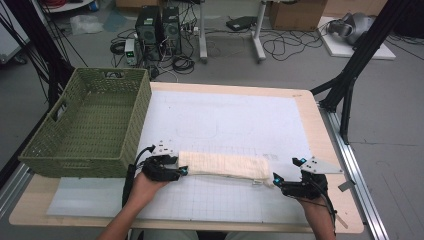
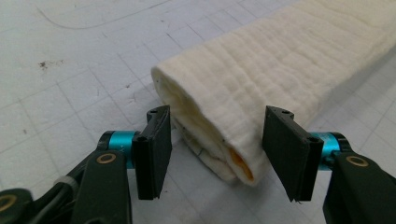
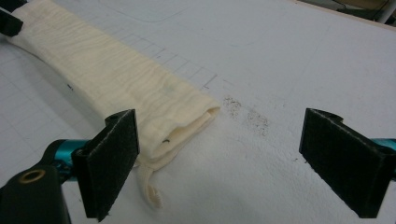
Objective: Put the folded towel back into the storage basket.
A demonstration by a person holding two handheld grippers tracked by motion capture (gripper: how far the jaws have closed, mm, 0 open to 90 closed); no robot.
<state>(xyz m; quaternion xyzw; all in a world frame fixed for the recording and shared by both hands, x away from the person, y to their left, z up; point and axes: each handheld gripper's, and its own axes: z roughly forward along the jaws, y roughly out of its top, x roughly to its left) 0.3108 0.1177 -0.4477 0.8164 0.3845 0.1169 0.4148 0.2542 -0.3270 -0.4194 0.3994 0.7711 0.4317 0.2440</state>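
White gridded mat (image 1: 220, 120) bears folded cream cloth (image 1: 222, 165) at near centre, left gripper (image 1: 172, 170) and right gripper (image 1: 280, 182) released at its ends; uneven pinching could unfold the layers.

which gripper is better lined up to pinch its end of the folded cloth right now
Left, probably. The left gripper has its open jaws on either side of the folded cloth's end, so closing should catch it. The right gripper is open too, but the cloth's end sits by one jaw only, off-centre.
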